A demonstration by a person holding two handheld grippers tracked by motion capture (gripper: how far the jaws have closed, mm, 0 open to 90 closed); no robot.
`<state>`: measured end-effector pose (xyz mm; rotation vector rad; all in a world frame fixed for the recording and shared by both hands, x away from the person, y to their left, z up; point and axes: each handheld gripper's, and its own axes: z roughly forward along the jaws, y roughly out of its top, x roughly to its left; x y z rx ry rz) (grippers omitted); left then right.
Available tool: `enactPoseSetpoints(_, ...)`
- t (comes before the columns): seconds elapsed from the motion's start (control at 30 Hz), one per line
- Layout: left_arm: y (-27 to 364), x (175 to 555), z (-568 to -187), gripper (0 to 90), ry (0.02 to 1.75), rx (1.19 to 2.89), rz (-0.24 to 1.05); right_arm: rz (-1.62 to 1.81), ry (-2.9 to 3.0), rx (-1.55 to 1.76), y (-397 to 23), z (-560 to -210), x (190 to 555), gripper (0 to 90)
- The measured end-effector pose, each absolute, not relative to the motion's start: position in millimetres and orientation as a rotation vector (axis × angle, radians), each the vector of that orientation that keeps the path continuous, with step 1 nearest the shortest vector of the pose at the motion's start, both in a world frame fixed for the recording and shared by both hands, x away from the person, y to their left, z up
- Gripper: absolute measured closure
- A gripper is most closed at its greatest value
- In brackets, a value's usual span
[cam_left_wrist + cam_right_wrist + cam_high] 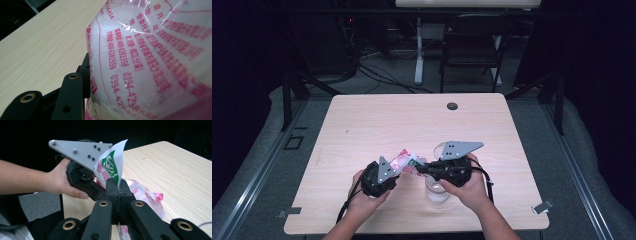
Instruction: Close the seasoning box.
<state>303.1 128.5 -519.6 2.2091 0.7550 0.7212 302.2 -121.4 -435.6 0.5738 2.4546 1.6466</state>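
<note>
The right gripper [117, 185] pinched the bag's top corner [112, 162]. The left gripper [379, 178] clamped the bag's body [150, 62], directly left of the glass [437, 192].

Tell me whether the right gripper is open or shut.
Shut: the right gripper has its jaws pressed together on the top flap of the bag.

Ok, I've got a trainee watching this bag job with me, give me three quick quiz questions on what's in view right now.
1. True or false: the right gripper is shut on the top edge of the plastic bag.
2. What holds the bag's white-filled body? A) the left gripper B) a bare hand C) nothing
3. What clear thing stands on the table below the right gripper?

Key: 1 true; 2 A; 3 a glass cup.
</note>
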Motion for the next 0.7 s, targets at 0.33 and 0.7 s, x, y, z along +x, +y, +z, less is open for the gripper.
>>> enactPoseSetpoints(0.33,124.9,297.4,-514.6,61.1,0.687,2.221,0.846,1.677,2.413,0.660,-128.5,-436.4,306.6,90.0)
enactPoseSetpoints(0.7,118.6,293.7,-509.3,61.4,0.590,2.269,1.002,1.676,2.386,0.676,-130.7,-434.4,304.8,90.0)
